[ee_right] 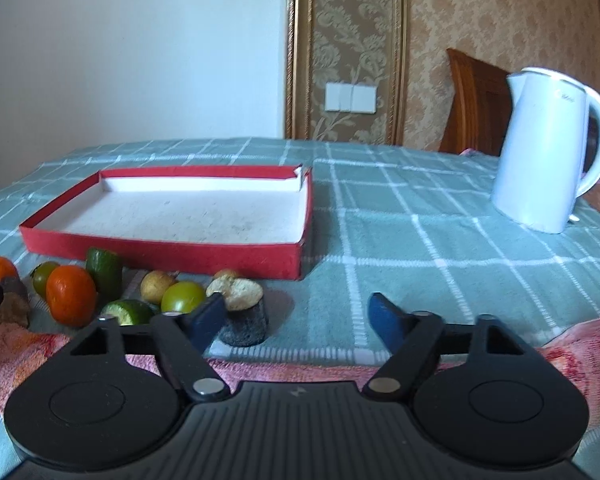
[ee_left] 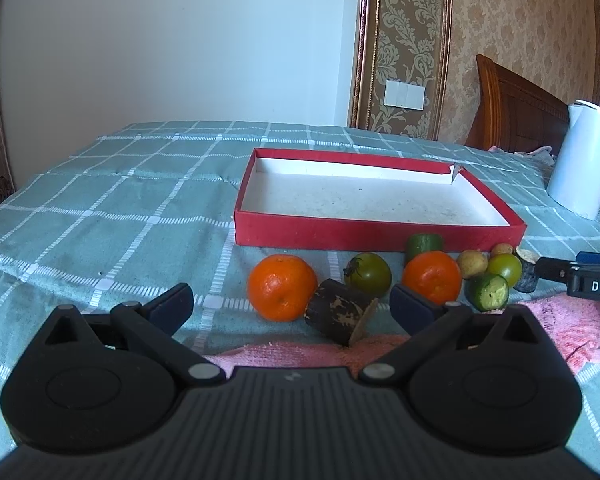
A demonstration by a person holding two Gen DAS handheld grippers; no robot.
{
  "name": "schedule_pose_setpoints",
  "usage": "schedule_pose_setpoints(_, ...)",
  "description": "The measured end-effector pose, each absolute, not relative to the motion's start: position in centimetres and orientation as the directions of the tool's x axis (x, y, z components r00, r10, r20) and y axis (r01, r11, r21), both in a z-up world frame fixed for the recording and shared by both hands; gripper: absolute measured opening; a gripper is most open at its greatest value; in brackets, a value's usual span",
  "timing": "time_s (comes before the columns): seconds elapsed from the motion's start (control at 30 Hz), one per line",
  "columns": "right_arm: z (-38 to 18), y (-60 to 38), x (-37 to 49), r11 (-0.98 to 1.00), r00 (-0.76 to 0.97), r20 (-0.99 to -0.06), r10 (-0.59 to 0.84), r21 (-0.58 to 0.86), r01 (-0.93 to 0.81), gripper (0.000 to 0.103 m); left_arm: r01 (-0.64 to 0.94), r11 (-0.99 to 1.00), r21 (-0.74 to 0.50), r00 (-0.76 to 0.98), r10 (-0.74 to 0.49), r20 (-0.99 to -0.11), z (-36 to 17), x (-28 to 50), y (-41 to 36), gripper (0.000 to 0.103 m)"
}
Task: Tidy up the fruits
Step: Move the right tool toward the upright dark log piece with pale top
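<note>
Orange fruit [ee_left: 282, 287] between left hand-held gripper [ee_left: 292, 306] fingers

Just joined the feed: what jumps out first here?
The shallow red cardboard box with a white floor lies open mid-table with no fruit in it. Before its near wall huddles the produce, led by two bright oranges. A tall white electric kettle stands far right.

The right tongs [ee_left: 580, 276] are cut off by the frame edge, their state unclear there.
</note>
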State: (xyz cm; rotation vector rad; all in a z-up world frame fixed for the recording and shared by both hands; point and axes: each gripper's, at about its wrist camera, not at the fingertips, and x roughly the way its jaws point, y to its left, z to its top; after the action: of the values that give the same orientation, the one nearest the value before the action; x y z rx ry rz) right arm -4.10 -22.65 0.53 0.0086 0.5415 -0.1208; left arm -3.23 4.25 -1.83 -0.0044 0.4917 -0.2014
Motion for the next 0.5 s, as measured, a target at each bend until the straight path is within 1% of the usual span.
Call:
schedule_pose_setpoints(0.37, 0.58, -22.31, -3.81, 0.995, 0.848, -0.52, -0.103, -0.048, 0.091, 0.077, 0.204, 0.978, -0.051, 0.858, -0.204, -0.471, -2.06, -3.29, 4.1, 0.103)
schedule_pose_setpoints(0.5, 0.51, -22.09, -3.61, 0.996, 0.845, -0.527, -0.088, -0.058, 0.067, 0.072, 0.206, 0.977, -0.057, 0.857, -0.208, -0.471, -2.02, -3.26, 4.15, 0.103)
